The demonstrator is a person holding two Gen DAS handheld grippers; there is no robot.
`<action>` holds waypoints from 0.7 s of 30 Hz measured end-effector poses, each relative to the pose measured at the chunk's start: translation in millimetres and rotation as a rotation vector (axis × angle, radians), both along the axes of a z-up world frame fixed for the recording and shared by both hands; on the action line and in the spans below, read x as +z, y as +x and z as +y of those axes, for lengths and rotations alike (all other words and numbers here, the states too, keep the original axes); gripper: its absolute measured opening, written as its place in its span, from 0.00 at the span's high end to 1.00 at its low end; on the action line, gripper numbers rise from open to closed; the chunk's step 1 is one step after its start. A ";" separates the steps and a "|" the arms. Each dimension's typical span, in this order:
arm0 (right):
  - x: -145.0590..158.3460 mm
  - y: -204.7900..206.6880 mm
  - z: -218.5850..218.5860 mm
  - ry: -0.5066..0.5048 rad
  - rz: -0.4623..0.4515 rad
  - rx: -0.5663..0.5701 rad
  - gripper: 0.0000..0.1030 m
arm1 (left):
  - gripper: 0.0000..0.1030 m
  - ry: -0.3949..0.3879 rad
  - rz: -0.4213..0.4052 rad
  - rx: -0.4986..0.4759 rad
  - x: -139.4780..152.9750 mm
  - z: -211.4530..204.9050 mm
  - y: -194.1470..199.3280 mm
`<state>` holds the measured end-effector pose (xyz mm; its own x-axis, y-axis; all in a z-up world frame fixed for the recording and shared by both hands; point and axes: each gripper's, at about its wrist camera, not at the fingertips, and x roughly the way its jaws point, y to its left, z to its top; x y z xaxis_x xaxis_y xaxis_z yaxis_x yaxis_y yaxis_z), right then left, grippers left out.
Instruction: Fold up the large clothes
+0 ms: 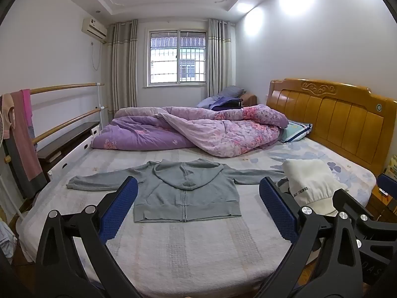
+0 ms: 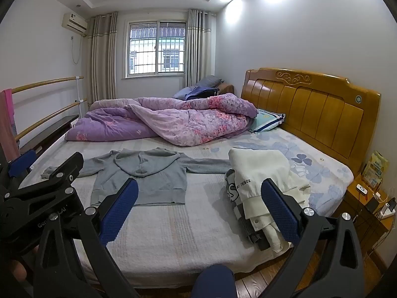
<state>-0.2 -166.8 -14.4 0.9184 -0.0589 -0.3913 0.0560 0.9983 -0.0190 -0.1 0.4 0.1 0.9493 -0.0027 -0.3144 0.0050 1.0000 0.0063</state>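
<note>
1. Two grippers held above the near edge of the bed [image 1: 198, 253], both with blue pads spread wide and nothing between them: left gripper [image 1: 198, 208], right gripper [image 2: 199, 209].
2. Grey hoodie [image 1: 186, 191] spread flat on the bed sheet, zipper up, hem toward the near edge, hood lying at 12 o'clock on the chest.
3. Long axis of the sleeves from 9 o'clock to 3 o'clock; body axis from 6 to 12 o'clock.
4. From the left gripper: straight ahead at 12 o'clock, almost centred between the pads, left sleeve end [image 1: 74, 183] at about 10 o'clock.
5. From the right gripper: hoodie [image 2: 141, 176] off at about 11 o'clock, so farther from this one; right sleeve [image 2: 208, 165] reaching toward 12 o'clock.
6. White pile of clothes [image 2: 260, 181] at 1 o'clock of the right gripper, touching or covering the right sleeve end; cannot tell which.
7. Purple quilt [image 1: 198, 129] well behind, at 12 o'clock, apart from the hoodie.
8. Likely next: left gripper to the left sleeve, being nearer; right one must reach around the pile.
</note>
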 end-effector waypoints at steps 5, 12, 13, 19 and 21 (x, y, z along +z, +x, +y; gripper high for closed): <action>-0.1 0.3 0.3 -0.004 0.005 0.000 0.07 | 0.05 0.001 0.004 0.000 -0.2 0.2 0.2; 0.0 0.3 0.1 -0.002 0.005 0.000 0.07 | 0.05 0.001 0.000 0.000 -0.4 2.1 -1.5; 0.0 0.3 0.2 -0.003 0.005 0.000 0.07 | 0.05 0.003 0.005 0.000 -0.1 -0.1 0.1; -0.1 0.6 0.0 -0.002 0.006 0.001 0.07 | 0.05 0.004 0.004 -0.001 -0.1 0.3 -0.1; -0.1 0.4 0.5 -0.004 0.004 -0.001 0.07 | 0.05 0.003 0.005 0.000 -0.1 0.0 0.1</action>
